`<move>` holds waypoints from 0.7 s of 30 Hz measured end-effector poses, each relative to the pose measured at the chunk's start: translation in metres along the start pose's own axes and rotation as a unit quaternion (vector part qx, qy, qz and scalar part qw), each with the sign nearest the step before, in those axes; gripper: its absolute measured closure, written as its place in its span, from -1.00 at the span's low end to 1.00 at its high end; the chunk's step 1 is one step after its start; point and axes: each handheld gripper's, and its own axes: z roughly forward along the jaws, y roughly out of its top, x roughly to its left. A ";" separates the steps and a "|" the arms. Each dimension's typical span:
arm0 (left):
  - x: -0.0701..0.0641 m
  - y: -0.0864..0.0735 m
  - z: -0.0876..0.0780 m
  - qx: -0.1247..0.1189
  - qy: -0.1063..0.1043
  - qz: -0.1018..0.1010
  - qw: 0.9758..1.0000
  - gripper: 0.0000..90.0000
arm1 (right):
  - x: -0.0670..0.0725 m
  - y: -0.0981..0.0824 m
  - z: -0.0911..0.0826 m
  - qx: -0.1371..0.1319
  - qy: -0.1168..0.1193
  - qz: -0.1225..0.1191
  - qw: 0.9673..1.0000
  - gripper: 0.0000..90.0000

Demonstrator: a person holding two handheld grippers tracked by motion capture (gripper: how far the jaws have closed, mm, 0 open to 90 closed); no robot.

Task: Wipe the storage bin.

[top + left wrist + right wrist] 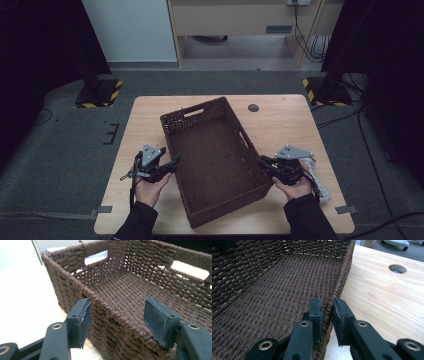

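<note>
A rectangular basket (215, 160) of dark brown woven wicker was seen at the centre of the frame, set upright but skewed on the light wooden table (280, 120). It was open-topped, nothing was seen inside it, and handle slots were cut into its walls.

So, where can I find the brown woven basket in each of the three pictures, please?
High view: the basket sits mid-table, turned at an angle, between the left gripper and the right gripper.
Left gripper view: it spans most of the frame; the open jaws straddle its near rim.
Right gripper view: it takes the left and centre; the jaws are shut on its wall.
Shared landmark: the basket's braided rim.
</note>
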 end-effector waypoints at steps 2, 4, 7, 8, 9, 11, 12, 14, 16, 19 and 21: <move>-0.001 -0.001 0.001 0.000 -0.001 0.001 1.000 -0.22 | -0.001 0.002 -0.001 -0.001 0.001 -0.003 1.000 0.68; -0.001 -0.001 0.003 0.002 0.002 0.002 1.000 -0.23 | -0.002 0.004 -0.002 -0.010 -0.002 -0.003 1.000 0.61; -0.002 -0.001 0.005 0.008 0.003 0.001 1.000 -0.24 | -0.008 0.009 -0.005 -0.030 -0.008 -0.002 1.000 0.53; -0.002 -0.001 0.007 0.013 0.002 0.001 1.000 -0.24 | -0.010 0.010 -0.005 -0.033 -0.009 -0.004 0.999 0.52; -0.002 -0.002 0.008 0.020 0.002 0.004 1.000 -0.24 | -0.011 0.011 -0.004 -0.034 -0.010 -0.004 0.999 0.50; -0.003 -0.003 0.012 0.019 0.003 0.002 1.000 -0.24 | -0.014 0.012 0.000 -0.035 -0.012 -0.009 0.999 0.49; -0.002 -0.003 0.013 0.019 0.000 -0.004 1.000 -0.24 | -0.016 0.012 0.002 -0.032 -0.011 -0.010 0.999 0.48; 0.000 -0.002 0.015 0.019 -0.006 -0.010 1.000 -0.24 | -0.016 0.011 0.007 -0.030 -0.006 -0.010 0.999 0.47; 0.001 -0.002 0.019 0.016 -0.006 -0.007 1.000 -0.24 | -0.015 0.011 0.011 -0.028 -0.001 -0.013 1.000 0.47; 0.005 -0.001 0.022 0.011 -0.011 -0.008 1.000 -0.22 | -0.012 0.011 0.015 -0.023 0.002 -0.017 1.000 0.52; 0.006 0.000 0.022 0.011 -0.013 -0.010 1.000 -0.21 | -0.010 0.011 0.018 -0.020 0.008 -0.016 1.000 0.62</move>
